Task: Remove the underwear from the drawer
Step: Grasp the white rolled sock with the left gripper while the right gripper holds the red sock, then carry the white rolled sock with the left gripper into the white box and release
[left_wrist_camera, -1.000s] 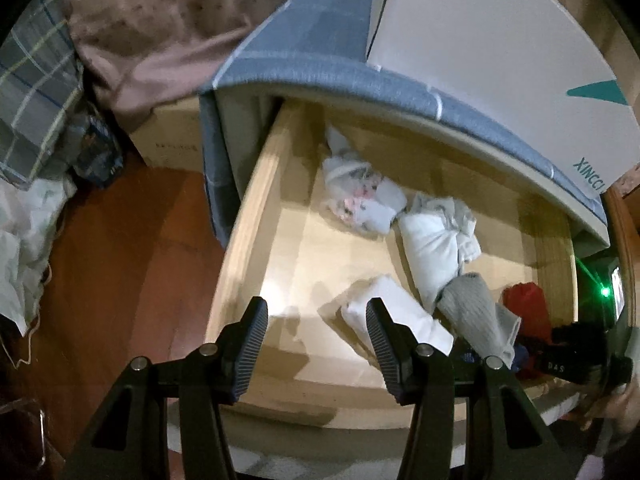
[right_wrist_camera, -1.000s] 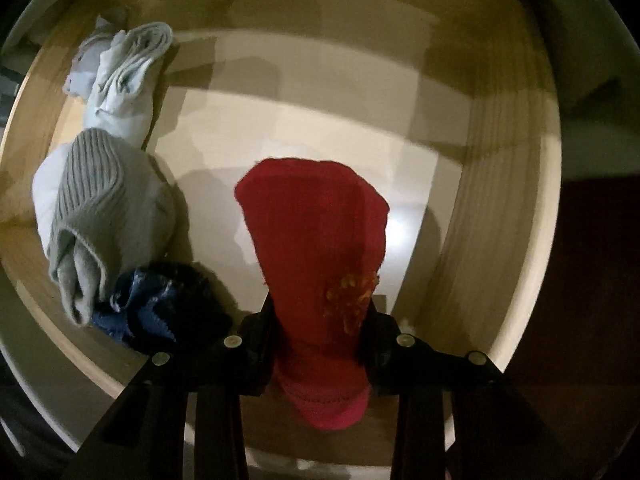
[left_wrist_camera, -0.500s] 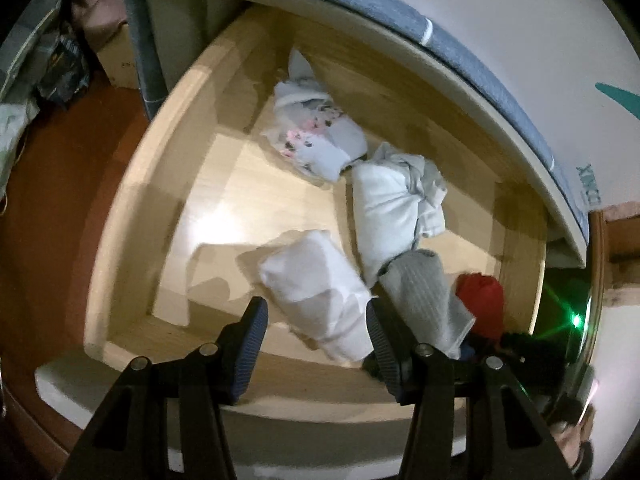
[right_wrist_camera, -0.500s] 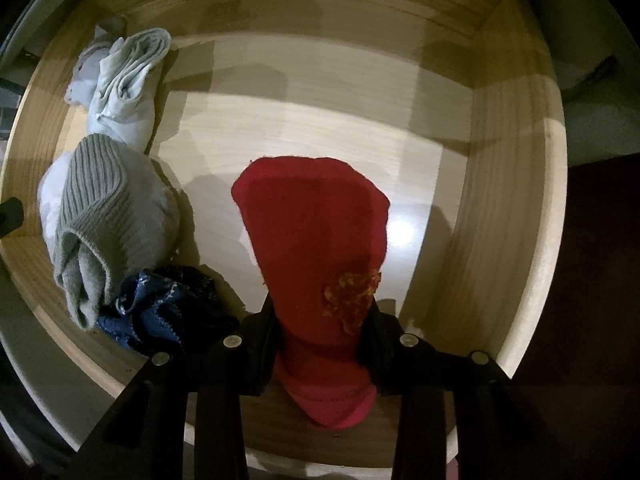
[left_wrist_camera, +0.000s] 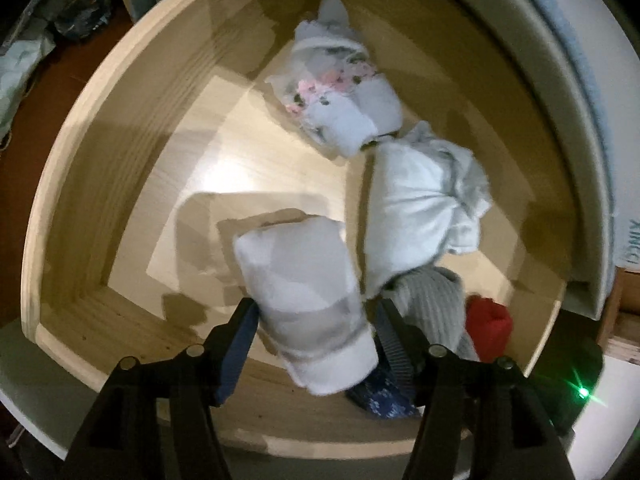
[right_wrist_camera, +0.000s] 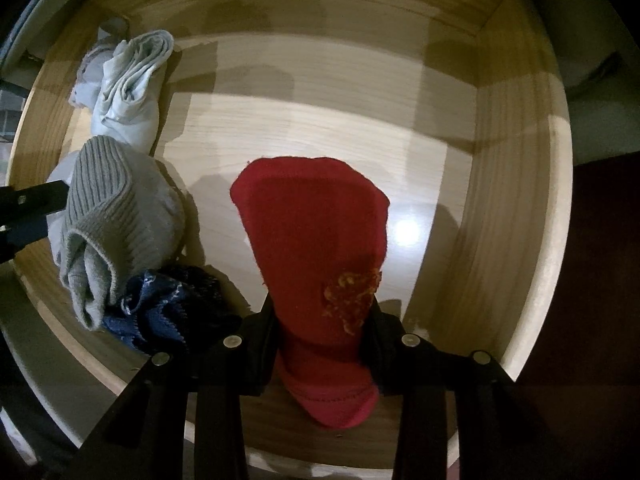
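Inside the wooden drawer (left_wrist_camera: pixel 80 216), the left gripper (left_wrist_camera: pixel 316 334) straddles a white folded bundle (left_wrist_camera: pixel 304 292), its fingers (left_wrist_camera: pixel 240 332) spreading wider and not pressing the cloth; the right gripper (right_wrist_camera: pixel 320 320) pinches the red underwear (right_wrist_camera: pixel 312 240) near the drawer's front; grey ribbed cloth (right_wrist_camera: pixel 108 216) and a blue piece (right_wrist_camera: pixel 160 312) lie just beside it.

blue patterned cloth (left_wrist_camera: pixel 382 400) half hidden behind tool, box lettering (left_wrist_camera: pixel 631 246) cut off
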The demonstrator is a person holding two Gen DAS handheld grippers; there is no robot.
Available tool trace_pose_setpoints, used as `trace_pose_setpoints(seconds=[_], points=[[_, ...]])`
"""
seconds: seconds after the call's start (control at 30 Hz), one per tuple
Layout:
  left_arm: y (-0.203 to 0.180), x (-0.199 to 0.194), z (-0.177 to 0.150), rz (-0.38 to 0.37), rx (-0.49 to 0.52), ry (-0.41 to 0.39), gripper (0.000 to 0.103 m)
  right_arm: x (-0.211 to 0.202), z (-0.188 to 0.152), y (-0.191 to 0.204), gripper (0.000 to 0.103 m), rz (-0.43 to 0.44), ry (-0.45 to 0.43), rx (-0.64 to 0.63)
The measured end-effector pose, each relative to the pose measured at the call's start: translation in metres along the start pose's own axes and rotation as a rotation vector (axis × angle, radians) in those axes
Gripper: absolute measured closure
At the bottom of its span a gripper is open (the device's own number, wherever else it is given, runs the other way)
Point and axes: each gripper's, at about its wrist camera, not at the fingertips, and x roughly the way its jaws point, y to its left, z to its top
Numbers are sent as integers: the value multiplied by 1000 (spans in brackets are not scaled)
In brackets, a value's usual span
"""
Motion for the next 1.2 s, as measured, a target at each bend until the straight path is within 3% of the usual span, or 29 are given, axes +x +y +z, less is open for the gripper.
trace_pose_setpoints(seconds=[0.3,0.4,0.7,0.9,1.2], points=[[-5,23,5,96,48,71,41,-2,0,-3,67,14,-1,6],[-7,28,2,100,84,74,55,-2,0,-4,67,15,-2,6],[-11,18,-5,157,183,13,61,-2,0,-4,67,15,-2,4],[-16,-14,-13,167,303,-100,61,-2,0,-5,67,14,-1,3],[-44,-85,-50,161,538,-436,61,-1,1,-5,67,14,-1,1]])
